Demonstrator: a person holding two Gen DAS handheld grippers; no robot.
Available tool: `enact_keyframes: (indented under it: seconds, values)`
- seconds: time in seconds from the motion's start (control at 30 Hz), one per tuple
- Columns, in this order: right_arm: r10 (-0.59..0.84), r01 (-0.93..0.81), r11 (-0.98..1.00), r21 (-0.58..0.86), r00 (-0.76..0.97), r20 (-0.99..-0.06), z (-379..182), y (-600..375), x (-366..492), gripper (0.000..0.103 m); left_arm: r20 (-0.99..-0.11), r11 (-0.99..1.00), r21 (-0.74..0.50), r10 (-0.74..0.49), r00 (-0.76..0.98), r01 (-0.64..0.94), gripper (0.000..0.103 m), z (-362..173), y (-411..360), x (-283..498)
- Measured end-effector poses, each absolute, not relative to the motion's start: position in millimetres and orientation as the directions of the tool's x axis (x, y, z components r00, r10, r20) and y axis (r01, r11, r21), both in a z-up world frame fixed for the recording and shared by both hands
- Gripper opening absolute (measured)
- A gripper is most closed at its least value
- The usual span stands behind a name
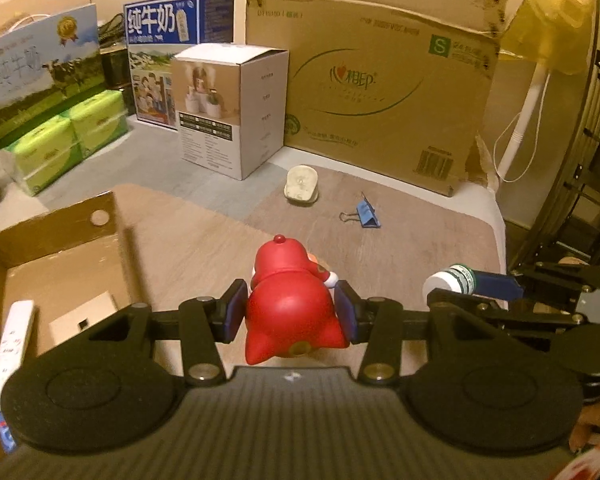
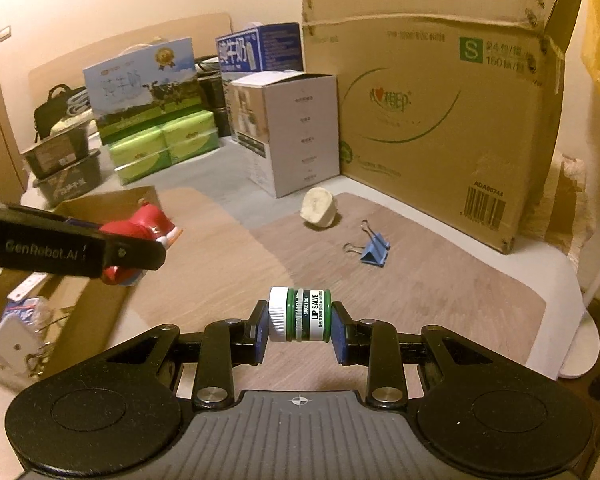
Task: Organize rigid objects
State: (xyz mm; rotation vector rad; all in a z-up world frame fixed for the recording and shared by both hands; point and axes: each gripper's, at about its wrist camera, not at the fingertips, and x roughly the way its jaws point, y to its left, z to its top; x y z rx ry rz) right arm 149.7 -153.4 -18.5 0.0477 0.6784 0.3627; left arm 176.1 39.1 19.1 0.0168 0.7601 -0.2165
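Left wrist view: left gripper [image 1: 296, 312] clenched on a red figurine [image 1: 290, 312], blue pads pressing both flanks, figurine lifted above the mat [image 1: 204, 248]. Near left, an open carton [image 1: 56, 240] holding a white strip [image 1: 14, 344] and a pale card [image 1: 86, 316]. Far on the mat, a cream lump [image 1: 301, 190] and, just right of it, a blue clip [image 1: 366, 214] lying apart. At right, right gripper [image 1: 476, 284] grasping a green jar [image 1: 456, 280] with its white cap pointing left. Behind, a white box [image 1: 236, 112], a big brown carton [image 1: 380, 80], green packs [image 1: 68, 136] and milk cartons [image 1: 40, 68] at far left.

Right wrist view: right gripper [image 2: 300, 320] clenched on the jar [image 2: 304, 314], held sideways, white cap against the left pad, green base against the right, label reading LIP SALVE, raised over the mat [image 2: 420, 288]. At left, left gripper [image 2: 132, 240] side-on, gripping the figurine [image 2: 144, 224] above the open carton's [image 2: 112, 200] far edge. Near left, inside the carton, a white device [image 2: 14, 344] with wires. Far on the mat, the lump [image 2: 319, 208] and the clip [image 2: 374, 250] to its near right, not touching. Behind, the white box [image 2: 296, 128] beside the big carton [image 2: 440, 120].
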Motion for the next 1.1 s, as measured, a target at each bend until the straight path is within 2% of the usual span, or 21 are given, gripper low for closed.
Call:
enact_keyframes:
  seconds: [0.6,1.1]
  values:
    - [0.39,-0.378,0.913,0.151,0.704,-0.594,4,-116,95,0.032,-0.665,0.988,-0.113,-0.152,0.732,0.103,0.044,33,84,102]
    - [0.432,-0.441,0.886,0.142,0.676,-0.597,9,-84,79,0.032,-0.664,0.995,-0.101,-0.08,0.744,0.017,0.044,38,123,68]
